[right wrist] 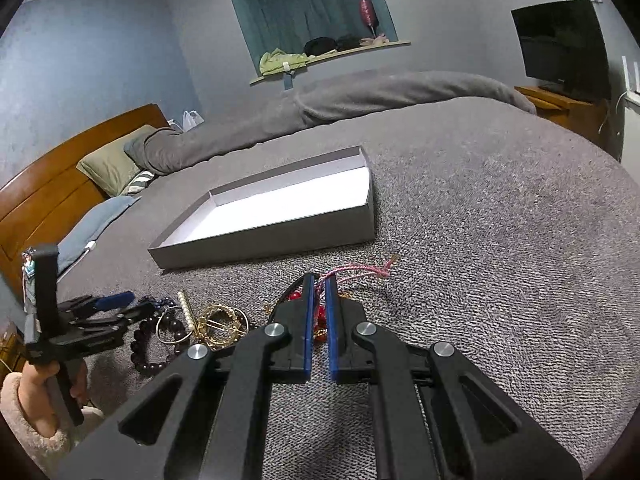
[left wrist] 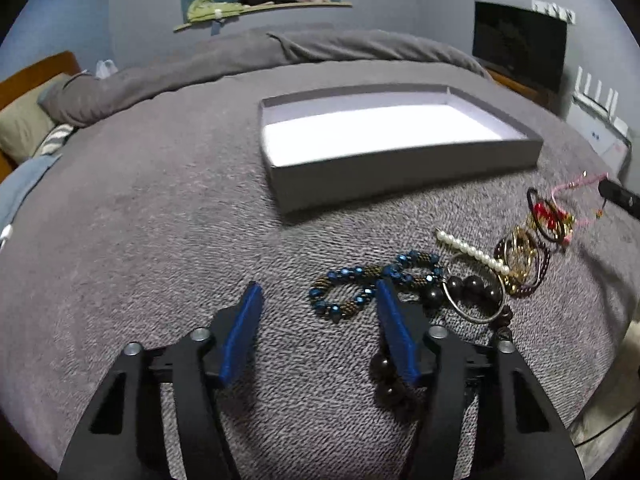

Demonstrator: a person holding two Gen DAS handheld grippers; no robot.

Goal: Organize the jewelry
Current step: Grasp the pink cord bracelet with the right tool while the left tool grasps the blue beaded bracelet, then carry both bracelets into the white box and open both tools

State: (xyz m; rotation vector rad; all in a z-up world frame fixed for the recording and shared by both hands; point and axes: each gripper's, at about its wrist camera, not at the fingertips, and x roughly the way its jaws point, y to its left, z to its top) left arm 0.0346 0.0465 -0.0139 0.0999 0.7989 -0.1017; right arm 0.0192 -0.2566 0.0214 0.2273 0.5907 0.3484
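A: Since the grey box [left wrist: 400, 160] holds nothing, organizing hasn't really started?

B: Right. All jewelry lies on the blanket [left wrist: 160, 220] just in front of the box: blue bead bracelet [left wrist: 360, 284], pearl strand [left wrist: 472, 254], gold bangles [right wrist: 220, 326].

A: Grippers?

B: Left gripper [left wrist: 316, 288] spread wide, beside the blue bead bracelet, holding nothing. Right gripper [right wrist: 319, 282] pinched nearly closed on the pink cord [right wrist: 360, 270], in front of the box.
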